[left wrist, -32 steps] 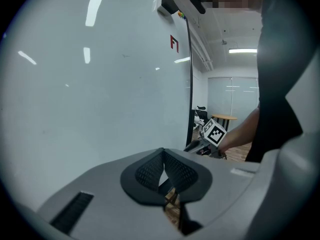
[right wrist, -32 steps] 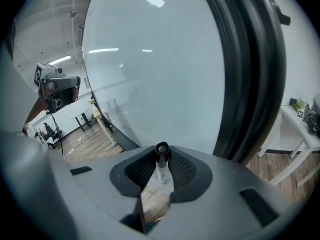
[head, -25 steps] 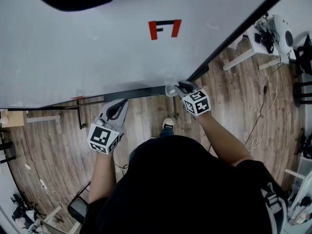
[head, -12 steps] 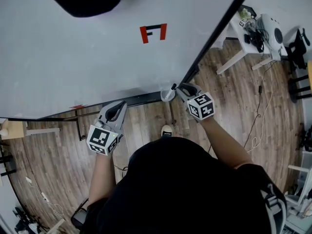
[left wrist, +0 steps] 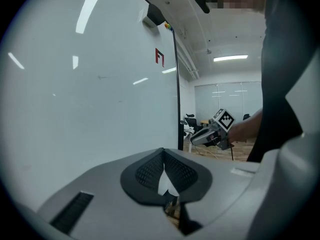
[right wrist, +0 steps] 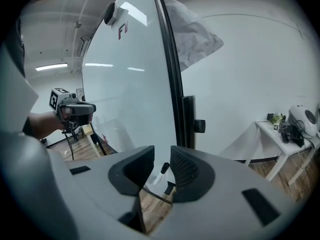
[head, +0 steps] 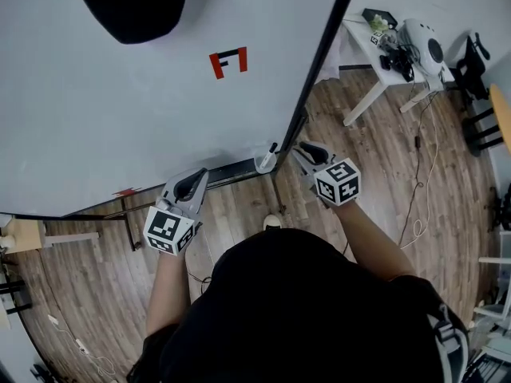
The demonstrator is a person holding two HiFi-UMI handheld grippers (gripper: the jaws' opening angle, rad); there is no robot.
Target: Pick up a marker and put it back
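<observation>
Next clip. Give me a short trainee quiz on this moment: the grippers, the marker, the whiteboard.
1. True or false: the right gripper grips the white marker with a black cap.
2. Whose jaws are together? A the left gripper; B the right gripper; C both.
3. What colours is the small mark on the big white whiteboard?
Key: 1 false: its jaws have just been closing slightly but stand apart, nothing between them; the marker rests beyond. 2 A. 3 red and black.
</observation>
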